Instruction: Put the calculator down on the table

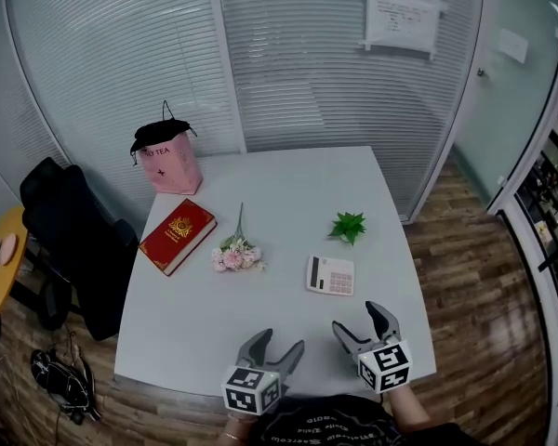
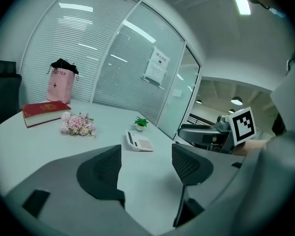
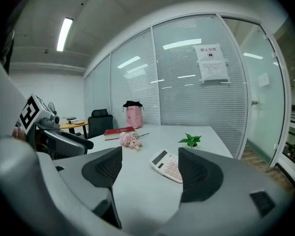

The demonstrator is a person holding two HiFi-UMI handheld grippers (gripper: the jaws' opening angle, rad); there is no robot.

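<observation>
A white calculator [image 1: 330,274] with pink keys lies flat on the white table [image 1: 288,193], right of centre. It also shows in the left gripper view as the calculator [image 2: 138,141] and in the right gripper view as the calculator [image 3: 168,164]. My left gripper [image 1: 277,345] hovers open over the table's near edge, nothing between its jaws. My right gripper [image 1: 362,319] is open and empty too, just short of the calculator and not touching it.
On the table: a red book [image 1: 178,235], a bunch of pink flowers [image 1: 235,254], a small green plant [image 1: 349,226] and a pink bag [image 1: 172,161] at the far left corner. A black chair [image 1: 70,226] stands left of the table. Glass walls with blinds lie behind.
</observation>
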